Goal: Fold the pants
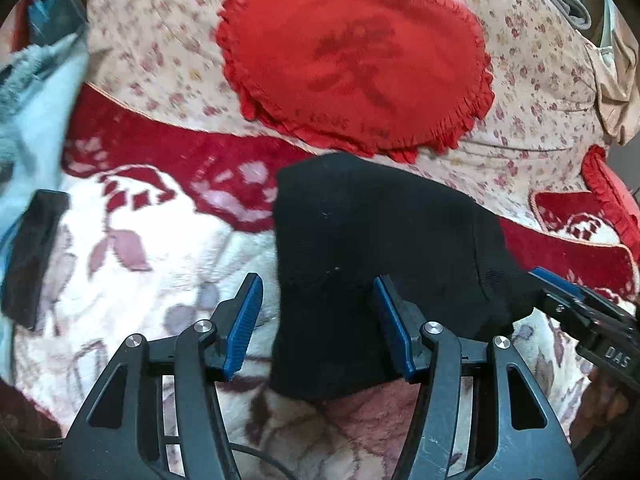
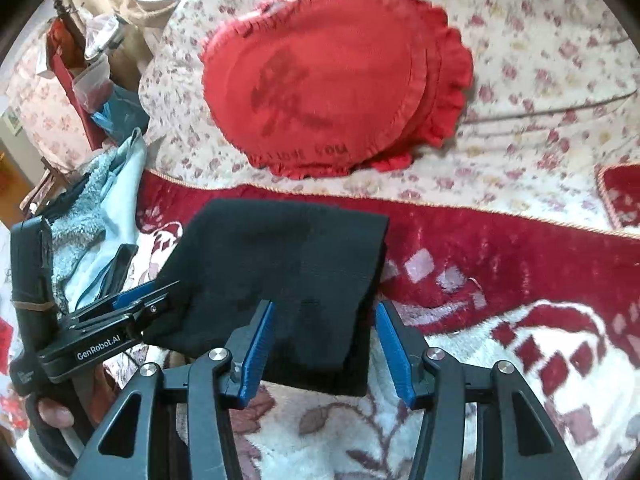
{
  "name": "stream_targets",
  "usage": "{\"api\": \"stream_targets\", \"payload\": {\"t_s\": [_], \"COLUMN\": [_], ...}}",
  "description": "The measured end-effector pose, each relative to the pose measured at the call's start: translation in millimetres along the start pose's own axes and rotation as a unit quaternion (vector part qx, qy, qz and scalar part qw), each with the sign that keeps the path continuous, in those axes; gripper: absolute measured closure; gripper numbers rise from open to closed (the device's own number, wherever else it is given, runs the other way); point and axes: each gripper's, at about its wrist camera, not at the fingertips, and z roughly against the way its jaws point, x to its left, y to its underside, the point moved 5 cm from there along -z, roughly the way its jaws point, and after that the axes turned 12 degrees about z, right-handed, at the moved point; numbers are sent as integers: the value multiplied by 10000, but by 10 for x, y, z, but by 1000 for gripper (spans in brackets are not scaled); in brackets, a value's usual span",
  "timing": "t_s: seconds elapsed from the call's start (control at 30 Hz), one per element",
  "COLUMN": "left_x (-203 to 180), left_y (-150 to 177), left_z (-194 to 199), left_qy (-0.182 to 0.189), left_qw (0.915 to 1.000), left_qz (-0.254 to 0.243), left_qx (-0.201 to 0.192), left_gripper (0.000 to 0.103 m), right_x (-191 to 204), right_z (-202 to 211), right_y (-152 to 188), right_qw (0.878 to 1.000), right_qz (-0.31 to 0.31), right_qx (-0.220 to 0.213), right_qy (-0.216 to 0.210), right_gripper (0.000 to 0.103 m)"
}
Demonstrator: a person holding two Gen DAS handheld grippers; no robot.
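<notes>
The black pants point(image 1: 372, 240) lie folded into a compact block on the red-and-white blanket point(image 1: 140, 240). My left gripper point(image 1: 316, 320) is open, its jaws straddling the near left edge of the block. In the right wrist view the pants point(image 2: 280, 264) fill the centre, and my right gripper point(image 2: 326, 340) is open, its jaws around the near right corner. The left gripper point(image 2: 132, 304) also shows there at the block's left edge. The right gripper shows at the right edge of the left wrist view point(image 1: 568, 300), at the pants' right corner.
A red frilled heart cushion point(image 1: 356, 64) lies on a floral bedspread point(image 1: 152, 40) behind the pants. A light blue fleece garment point(image 2: 108, 216) is piled at the left, with a black flat object point(image 1: 36, 256) beside it. Clutter point(image 2: 92, 60) stands beyond the bed.
</notes>
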Motion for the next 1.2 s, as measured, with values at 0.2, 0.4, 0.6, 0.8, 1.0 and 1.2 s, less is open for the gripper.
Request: {"api": "stream_targets", "payload": {"t_s": [0.2, 0.4, 0.6, 0.8, 1.0, 1.2], "left_x": [17, -9, -8, -57, -83, -101], "left_y": [67, 156, 194, 233, 277, 314], "left_z": [253, 469, 685, 841, 994, 1107], "left_qy": [-240, -528, -498, -515, -538, -639], "left_qw": [9990, 9969, 9960, 9948, 9932, 9912], "left_qz": [-54, -240, -152, -213, -261, -330], "left_qx": [-363, -531, -725, -848, -999, -1107], "left_gripper": [46, 46, 46, 46, 46, 46], "right_x": [233, 400, 480, 540, 618, 653], "right_z": [127, 211, 330, 466, 562, 639], "right_y": [-45, -72, -49, -34, -16, 5], "right_qw": [9993, 9986, 9980, 9978, 9975, 9974], "right_qz": [139, 203, 267, 282, 317, 296], "right_qx": [-255, -384, -422, -499, -552, -602], "right_qy": [220, 299, 376, 322, 291, 250], "right_gripper": [53, 53, 53, 53, 53, 53]}}
